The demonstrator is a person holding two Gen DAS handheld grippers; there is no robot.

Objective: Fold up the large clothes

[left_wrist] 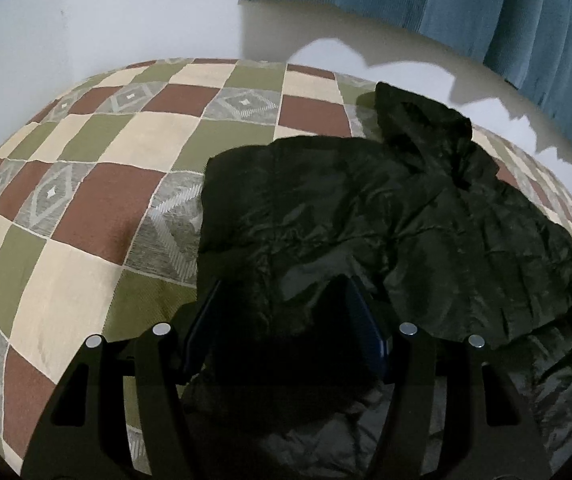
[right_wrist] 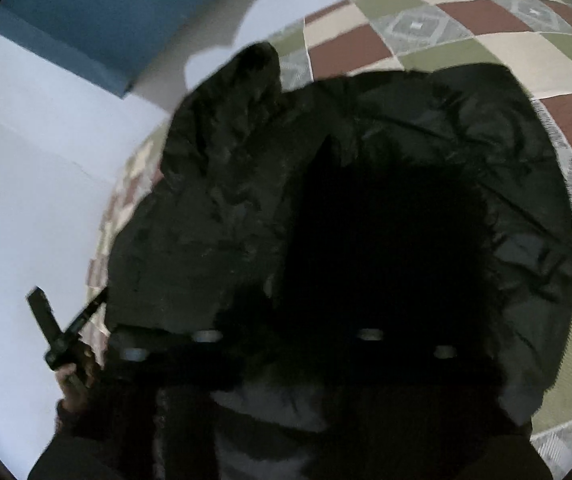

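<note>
A black padded jacket (left_wrist: 386, 232) lies rumpled on my bed's checked quilt (left_wrist: 97, 184), its hood (left_wrist: 418, 120) bunched at the far end, toward the pale wall (left_wrist: 125, 8) and the blue curtain (left_wrist: 466, 8).

My left tongs (left_wrist: 281, 320) sit at the jacket's near edge, fingers apart, with dark fabric heaped between and over them; the blue inner face of one finger (left_wrist: 370, 328) shows just beside a raised fold. This view takes in the quilt stretching away to the left of the tongs, brown, cream and olive squares, and the jacket spreading off to their right.

The right wrist view gives far less: the jacket (right_wrist: 225, 200) fills nearly the whole frame and drapes directly over my right tongs (right_wrist: 286, 344), which are buried in blur and shadow, so I cannot tell how their fingers stand. Only this view shows my other hand (right_wrist: 73, 380), low to the left of the tongs, gripping the black handle of the second tool (right_wrist: 61, 332) against the wall.
</note>
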